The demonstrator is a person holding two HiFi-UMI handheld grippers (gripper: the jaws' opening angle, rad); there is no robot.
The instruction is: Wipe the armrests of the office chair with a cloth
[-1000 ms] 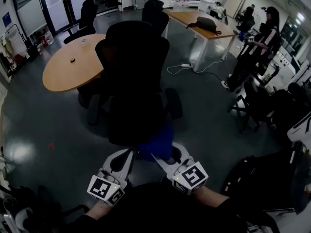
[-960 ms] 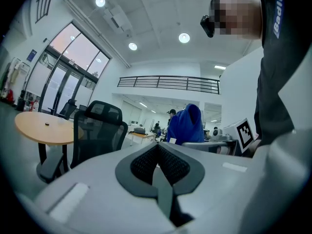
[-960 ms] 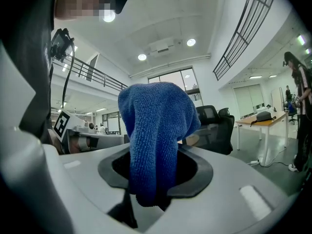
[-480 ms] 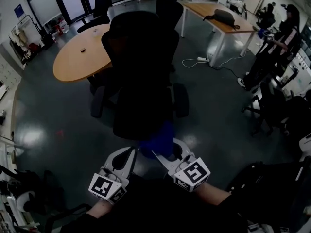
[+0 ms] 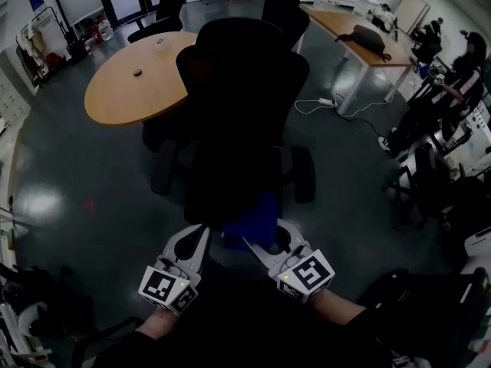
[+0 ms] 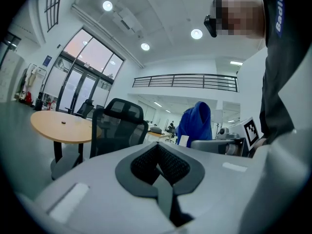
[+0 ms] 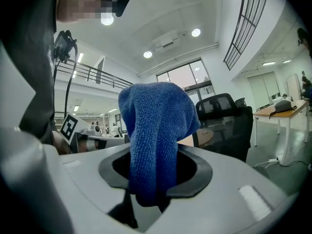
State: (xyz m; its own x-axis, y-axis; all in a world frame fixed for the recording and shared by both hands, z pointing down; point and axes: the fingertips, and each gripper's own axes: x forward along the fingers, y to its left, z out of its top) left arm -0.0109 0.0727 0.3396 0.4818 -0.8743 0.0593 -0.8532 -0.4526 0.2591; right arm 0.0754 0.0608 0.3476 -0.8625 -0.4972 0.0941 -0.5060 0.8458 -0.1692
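Observation:
A black office chair (image 5: pixel 238 129) stands in front of me with its back towards me. Its left armrest (image 5: pixel 163 167) and right armrest (image 5: pixel 303 173) stick out at the sides, and neither gripper touches them. My right gripper (image 5: pixel 265 245) is shut on a blue cloth (image 5: pixel 253 219), which stands up out of the jaws (image 7: pixel 156 130) just behind the chair. My left gripper (image 5: pixel 192 242) is beside it, shut and empty (image 6: pixel 158 167). The left gripper view shows the chair (image 6: pixel 119 126) ahead and the cloth (image 6: pixel 196 123) to the right.
A round wooden table (image 5: pixel 134 87) stands beyond the chair on the left. A long desk (image 5: pixel 345 25) with a black bag (image 5: pixel 367 38) is at the back right, with a cable (image 5: pixel 322 102) on the floor beneath. More chairs (image 5: pixel 437 182) and a person (image 5: pixel 460 75) are at the right.
The chair sits lower and larger in the head view, so I have come closer to it. Both grippers and the cloth hold the same pose.

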